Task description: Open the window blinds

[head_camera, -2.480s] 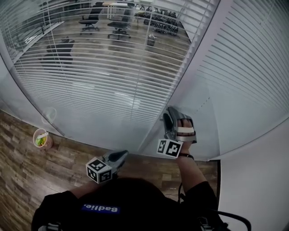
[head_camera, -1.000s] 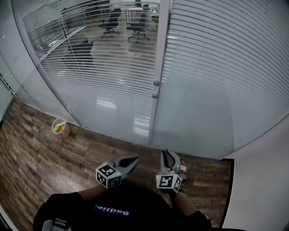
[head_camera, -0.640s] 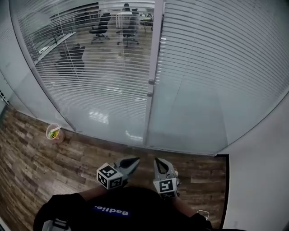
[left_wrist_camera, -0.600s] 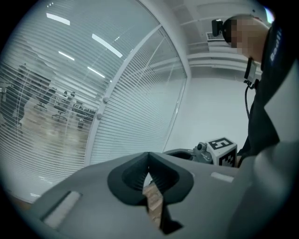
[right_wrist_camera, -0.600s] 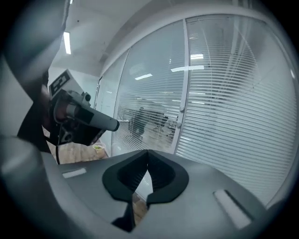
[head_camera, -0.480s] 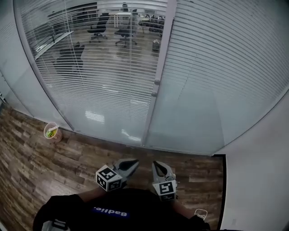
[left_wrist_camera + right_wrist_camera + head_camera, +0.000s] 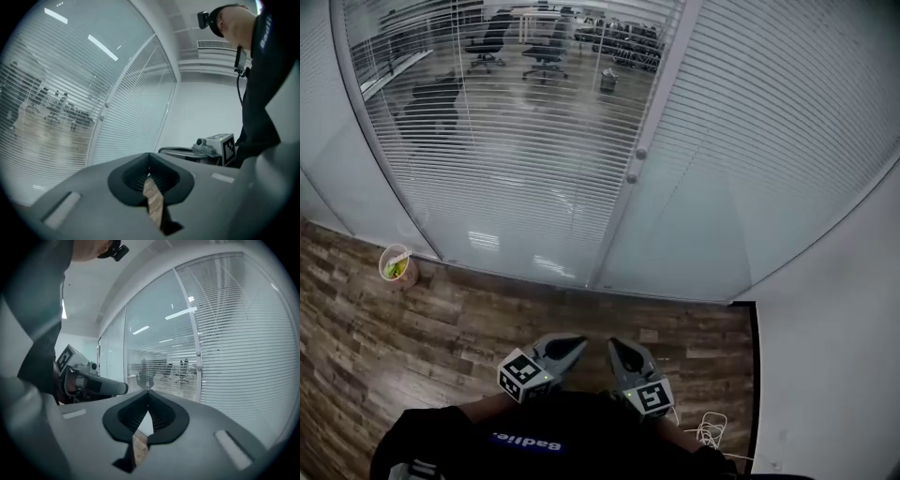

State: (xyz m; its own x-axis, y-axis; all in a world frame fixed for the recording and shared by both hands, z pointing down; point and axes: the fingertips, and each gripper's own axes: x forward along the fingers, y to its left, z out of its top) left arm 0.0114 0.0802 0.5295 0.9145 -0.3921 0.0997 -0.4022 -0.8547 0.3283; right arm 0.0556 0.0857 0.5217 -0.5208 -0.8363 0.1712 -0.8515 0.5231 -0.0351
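Facing the blinds (image 7: 516,159) in the head view, the left gripper (image 7: 570,345) and right gripper (image 7: 614,347) are held side by side over the floor (image 7: 412,328), well apart from them. In the left gripper view, its 2 jaws are seen pressed together, nothing between them. In the right gripper view, its jaws are likewise closed and empty, the blinds filling the background.

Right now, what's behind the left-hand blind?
Through the tilted slats of the left-hand blind an office room shows, with several wheeled chairs on its floor. The slats still hide thin strips of it. The right-hand blind looks shut, so whatever lies behind it is covered.
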